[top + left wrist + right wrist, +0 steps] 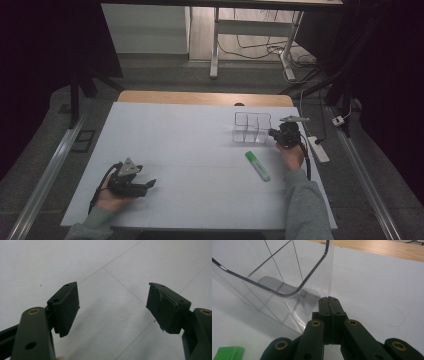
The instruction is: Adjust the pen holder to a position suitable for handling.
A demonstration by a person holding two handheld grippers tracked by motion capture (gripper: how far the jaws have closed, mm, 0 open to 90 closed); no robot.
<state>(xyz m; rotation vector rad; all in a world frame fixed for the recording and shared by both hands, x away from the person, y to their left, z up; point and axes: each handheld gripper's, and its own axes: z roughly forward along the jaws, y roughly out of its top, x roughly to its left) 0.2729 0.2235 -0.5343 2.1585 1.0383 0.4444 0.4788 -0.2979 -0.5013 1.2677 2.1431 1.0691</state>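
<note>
Clear organiser point(252, 127), a compartmented plastic box, stands at the far right of the white surface point(190, 150). Going from the left: the left tool point(149, 184) lies low near the front edge, jaws spread wide over bare sheet, seemingly waiting. A green highlighter point(257, 165) lies between, loose. The right tool point(330, 302) has its jaws pressed together right at the organiser's wall, perhaps pinching it to steady it.

Grey sleeves point(306, 200); black jaws, brass-coloured rivets point(352, 322).
</note>
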